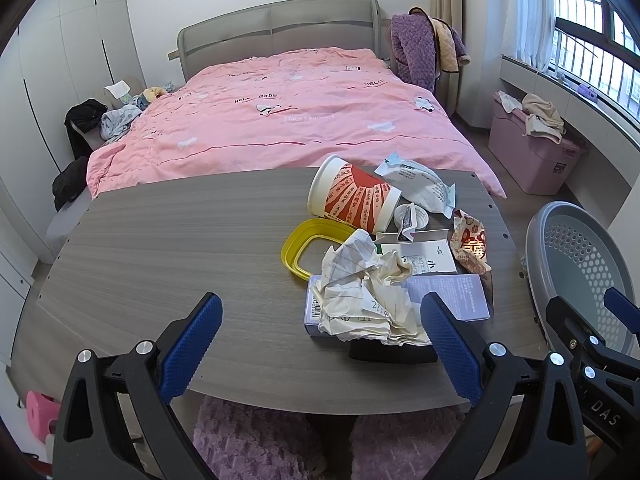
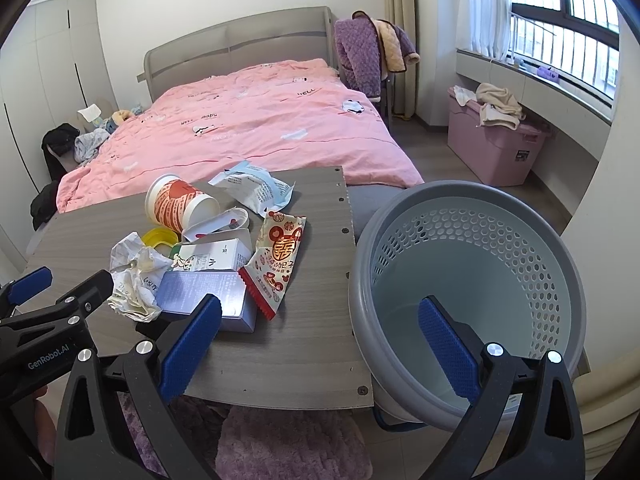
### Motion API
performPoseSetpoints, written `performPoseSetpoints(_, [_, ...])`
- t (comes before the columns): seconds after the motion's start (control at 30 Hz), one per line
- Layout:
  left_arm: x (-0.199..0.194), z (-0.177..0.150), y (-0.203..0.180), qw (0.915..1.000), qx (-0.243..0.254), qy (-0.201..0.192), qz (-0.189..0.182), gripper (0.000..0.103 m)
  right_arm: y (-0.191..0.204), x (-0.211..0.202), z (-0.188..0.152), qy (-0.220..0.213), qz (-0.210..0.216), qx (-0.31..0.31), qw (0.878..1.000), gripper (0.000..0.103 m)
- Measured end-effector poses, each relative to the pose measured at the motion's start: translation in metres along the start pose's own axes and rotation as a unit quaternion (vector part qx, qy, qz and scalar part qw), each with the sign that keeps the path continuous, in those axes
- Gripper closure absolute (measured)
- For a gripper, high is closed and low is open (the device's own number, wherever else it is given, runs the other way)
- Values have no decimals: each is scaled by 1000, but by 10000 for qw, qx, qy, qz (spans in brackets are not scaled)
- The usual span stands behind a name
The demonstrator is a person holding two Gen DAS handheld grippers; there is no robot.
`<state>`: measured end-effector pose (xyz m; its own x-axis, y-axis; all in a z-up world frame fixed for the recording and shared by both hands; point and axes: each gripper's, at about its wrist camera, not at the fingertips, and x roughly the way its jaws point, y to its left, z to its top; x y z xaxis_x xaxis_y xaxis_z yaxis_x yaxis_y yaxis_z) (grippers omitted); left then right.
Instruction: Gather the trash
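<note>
A pile of trash lies on the grey wooden table (image 1: 160, 240): crumpled paper (image 1: 360, 292) (image 2: 134, 276), a pale purple box (image 1: 456, 300) (image 2: 204, 292), a red and white paper cup (image 1: 352, 196) (image 2: 180, 204) on its side, a yellow lid ring (image 1: 304, 244), a white and blue wrapper (image 1: 420, 184) (image 2: 256, 190), a red patterned snack bag (image 1: 470, 244) (image 2: 280, 256) and a white carton (image 2: 216, 258). The grey waste basket (image 2: 472, 280) (image 1: 580, 264) stands at the table's right end. My left gripper (image 1: 320, 344) is open and empty, just short of the crumpled paper. My right gripper (image 2: 320, 344) is open and empty over the gap between table and basket.
A bed with a pink quilt (image 1: 300, 108) stands behind the table. A pink storage box (image 2: 492, 148) with clothes sits under the window. A chair draped with a purple robe (image 2: 360, 56) stands beside the bed. A purple rug (image 2: 280, 440) lies under the table.
</note>
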<state>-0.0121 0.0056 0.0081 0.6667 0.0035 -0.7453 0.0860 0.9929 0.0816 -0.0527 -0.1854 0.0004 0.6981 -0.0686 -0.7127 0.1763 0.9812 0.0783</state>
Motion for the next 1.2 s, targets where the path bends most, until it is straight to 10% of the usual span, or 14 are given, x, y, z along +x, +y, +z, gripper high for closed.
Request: performPoseSetpoints(1.2, [0, -1, -2, 10000, 8, -11, 6, 8, -2, -2, -2, -35, 5, 18, 10000, 6])
